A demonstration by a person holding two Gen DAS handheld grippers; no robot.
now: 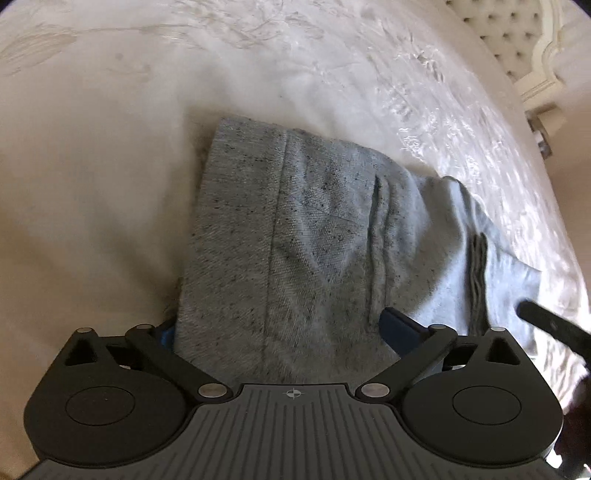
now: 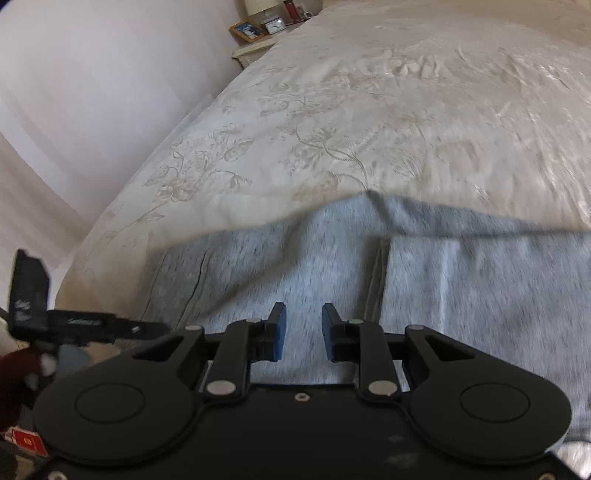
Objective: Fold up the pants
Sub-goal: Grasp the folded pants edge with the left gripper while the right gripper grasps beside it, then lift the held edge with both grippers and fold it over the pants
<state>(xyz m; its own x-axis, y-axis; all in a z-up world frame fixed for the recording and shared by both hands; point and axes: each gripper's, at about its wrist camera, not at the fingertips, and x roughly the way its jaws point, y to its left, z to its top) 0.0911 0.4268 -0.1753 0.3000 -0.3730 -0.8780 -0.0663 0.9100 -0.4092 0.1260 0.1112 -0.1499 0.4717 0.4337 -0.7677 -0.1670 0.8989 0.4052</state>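
Grey speckled pants [image 1: 325,229] lie folded on a cream embroidered bedspread [image 1: 92,184]. My left gripper [image 1: 282,328] stands wide open just over the near end of the cloth. Its blue pads [image 1: 399,328] sit on either side of the fabric without pressing on it. In the right wrist view the pants [image 2: 461,295] spread across the near part of the bedspread [image 2: 369,129]. My right gripper [image 2: 303,328] hovers above them with a narrow gap between its fingers and nothing in that gap. A black part of the left gripper [image 2: 103,325] shows at the left.
A tufted headboard [image 1: 491,33] stands at the far right. A nightstand [image 2: 258,44] holds a framed picture, a clock and a red item. The bed's edge falls off toward the wall at left. A dark red sleeve [image 2: 14,373] shows at lower left.
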